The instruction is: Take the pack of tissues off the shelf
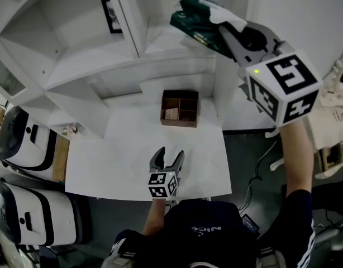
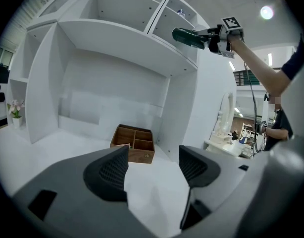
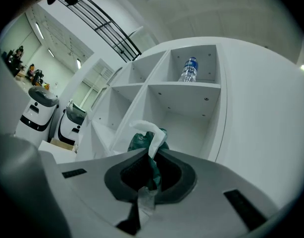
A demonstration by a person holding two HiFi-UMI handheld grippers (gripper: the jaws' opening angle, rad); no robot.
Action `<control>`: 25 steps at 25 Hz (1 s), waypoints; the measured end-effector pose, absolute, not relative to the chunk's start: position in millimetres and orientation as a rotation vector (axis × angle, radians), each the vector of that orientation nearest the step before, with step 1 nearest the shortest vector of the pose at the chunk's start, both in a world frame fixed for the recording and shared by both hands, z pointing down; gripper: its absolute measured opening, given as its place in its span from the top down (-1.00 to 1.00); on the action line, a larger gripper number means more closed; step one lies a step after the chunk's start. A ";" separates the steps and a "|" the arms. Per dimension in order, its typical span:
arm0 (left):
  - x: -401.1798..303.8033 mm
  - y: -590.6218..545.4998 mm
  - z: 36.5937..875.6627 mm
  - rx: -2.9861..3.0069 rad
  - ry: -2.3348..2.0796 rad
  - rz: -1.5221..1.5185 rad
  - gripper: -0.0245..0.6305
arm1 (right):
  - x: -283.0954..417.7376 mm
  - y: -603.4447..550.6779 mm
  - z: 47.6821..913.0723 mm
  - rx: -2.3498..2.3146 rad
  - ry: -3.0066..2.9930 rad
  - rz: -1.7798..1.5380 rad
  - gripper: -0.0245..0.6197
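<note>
A: Entry 1. Right hand-held gripper (image 3: 147, 168): jaws closed on the pack of tissues (image 3: 140, 144). Its own view shows the dark green wrapper pinched between them, with a white tissue (image 3: 144, 130) poking out of the top.

B: Agreed. The head view gives the same grip from above. The pack is raised at arm's length in front of the shelf unit (image 1: 93, 54), by the upper right compartment. Is it touching the shelf board?

A: The head view cannot settle that. The left gripper view looks up from below and shows the pack in the air, in front of the shelf's front edge. It looks clear of the board, though it is small in that view.

B: Left hand-held gripper (image 2: 153, 168)?

A: Jaws wide apart and empty, with only bare worktop (image 2: 43, 143) showing in the gap. It is over the near part of the worktop. It points toward the wooden compartment box (image 2: 134, 143), which stands at the back under the shelves, near the right upright.

B: Does one view carry anything the others lack?

A: The right gripper view shows a water bottle (image 3: 189, 69) upright in the top compartment, above the pack's level. The head view shows a small framed picture (image 1: 111, 15) on a shelf further left.
</note>
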State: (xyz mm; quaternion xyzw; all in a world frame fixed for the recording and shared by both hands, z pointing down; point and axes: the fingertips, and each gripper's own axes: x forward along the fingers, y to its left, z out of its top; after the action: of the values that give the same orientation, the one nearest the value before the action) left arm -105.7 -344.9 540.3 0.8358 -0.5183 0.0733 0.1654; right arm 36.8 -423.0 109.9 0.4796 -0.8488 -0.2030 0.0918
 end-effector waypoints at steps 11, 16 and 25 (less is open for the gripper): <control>-94.2 -340.0 536.2 2.412 -1.482 0.194 -0.05 | 77.1 -375.0 149.2 1.436 -2.562 -0.599 0.88; -87.3 -343.8 516.9 2.403 -1.445 0.200 -0.05 | 74.4 -374.6 149.3 1.377 -2.548 -0.547 0.88; -68.2 -339.1 533.3 2.456 -1.427 0.228 -0.05 | 89.7 -358.3 238.8 1.399 -2.538 -0.434 0.88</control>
State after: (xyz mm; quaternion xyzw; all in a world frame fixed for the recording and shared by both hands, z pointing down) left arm -68.2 -339.1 533.3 0.8528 -0.4954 0.0790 0.1453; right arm 89.7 -358.3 238.8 0.4747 -0.8613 -0.1473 0.1054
